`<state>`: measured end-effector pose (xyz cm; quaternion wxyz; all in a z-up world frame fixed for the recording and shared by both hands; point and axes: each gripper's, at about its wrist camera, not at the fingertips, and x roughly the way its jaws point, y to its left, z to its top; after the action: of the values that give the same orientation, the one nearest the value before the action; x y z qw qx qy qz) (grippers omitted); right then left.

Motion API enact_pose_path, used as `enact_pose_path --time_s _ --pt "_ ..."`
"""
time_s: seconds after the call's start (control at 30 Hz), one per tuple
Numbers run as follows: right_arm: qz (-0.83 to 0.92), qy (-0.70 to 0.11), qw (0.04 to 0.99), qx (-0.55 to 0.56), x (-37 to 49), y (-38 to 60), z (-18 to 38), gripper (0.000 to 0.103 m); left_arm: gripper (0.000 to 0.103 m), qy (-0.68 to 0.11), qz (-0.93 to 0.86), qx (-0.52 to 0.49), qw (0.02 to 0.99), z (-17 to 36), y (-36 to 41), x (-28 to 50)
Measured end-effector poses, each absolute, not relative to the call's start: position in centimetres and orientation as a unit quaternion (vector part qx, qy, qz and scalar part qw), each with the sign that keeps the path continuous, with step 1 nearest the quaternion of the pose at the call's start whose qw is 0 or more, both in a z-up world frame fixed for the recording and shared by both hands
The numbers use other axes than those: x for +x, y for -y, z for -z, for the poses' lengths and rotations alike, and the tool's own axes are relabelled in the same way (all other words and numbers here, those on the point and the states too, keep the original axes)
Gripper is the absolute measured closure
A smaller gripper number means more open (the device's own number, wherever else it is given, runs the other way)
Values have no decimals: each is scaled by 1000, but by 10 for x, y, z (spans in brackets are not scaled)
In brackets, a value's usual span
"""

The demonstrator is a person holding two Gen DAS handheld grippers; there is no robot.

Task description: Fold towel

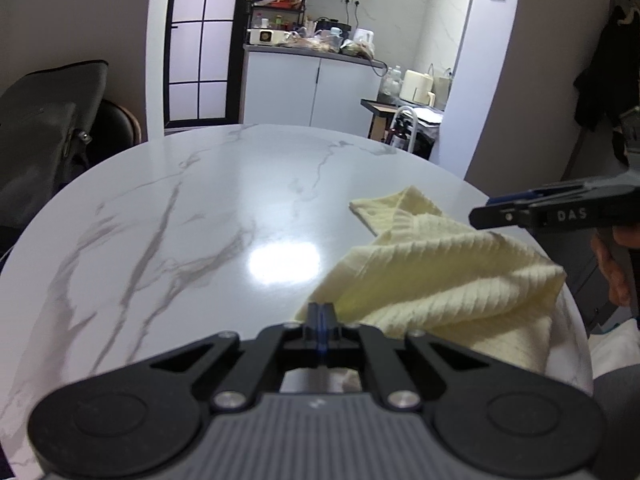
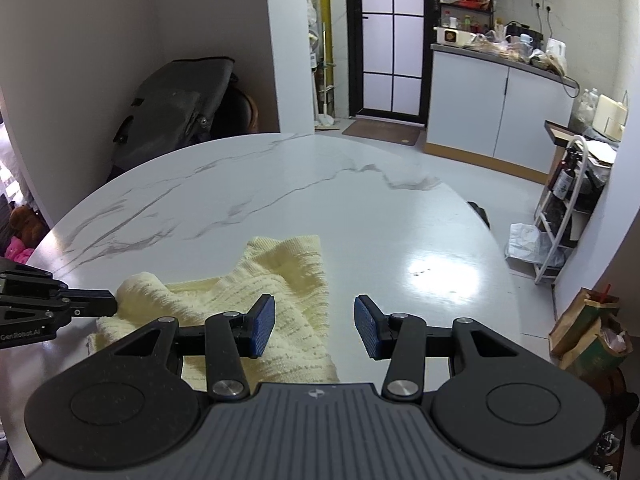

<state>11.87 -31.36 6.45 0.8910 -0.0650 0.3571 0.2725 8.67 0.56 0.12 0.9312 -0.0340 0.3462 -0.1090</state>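
A pale yellow ribbed towel lies crumpled on the near right part of the round white marble table. My left gripper is shut, its fingertips pinching the towel's near corner. In the right wrist view the towel lies under and ahead of my right gripper, which hovers open over the towel's right edge with nothing between its blue pads. The left gripper reaches in from the left and holds a raised bunch of the cloth. The right gripper shows side-on above the towel's far side.
A hand holds the right gripper. A chair with a dark bag stands behind the table. A white wire rack, a plastic bag and a paper bag stand on the floor to the right. Kitchen cabinets lie beyond.
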Motion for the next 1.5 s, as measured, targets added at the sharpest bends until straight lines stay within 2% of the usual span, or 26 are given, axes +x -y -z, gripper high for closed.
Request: enact_pose_path --time_s 0.5,0.67,0.93,0.97,1.03,1.3,1.5 --pt "-276 -362 887 -80 150 281 -61 54 100 -337 113 -33 934 0 -17 77" --pt "-281 -360 885 -87 162 271 -61 54 80 -337 120 -21 934 -2 -12 76" --pt "-314 -364 871 -99 184 249 -62 54 69 -336 98 -2 937 -3 -2 76" --pt "-319 -365 868 -104 187 245 -61 54 51 -336 94 -1 937 -4 -1 76" --pt "-327 -367 864 -112 190 240 -59 54 33 -330 69 13 941 -4 1 74" --pt "-342 -371 855 -121 191 234 -50 54 37 -336 66 9 940 -1 -1 76" --pt "-353 -374 848 -128 191 231 -44 53 52 -323 73 -11 943 1 -11 75"
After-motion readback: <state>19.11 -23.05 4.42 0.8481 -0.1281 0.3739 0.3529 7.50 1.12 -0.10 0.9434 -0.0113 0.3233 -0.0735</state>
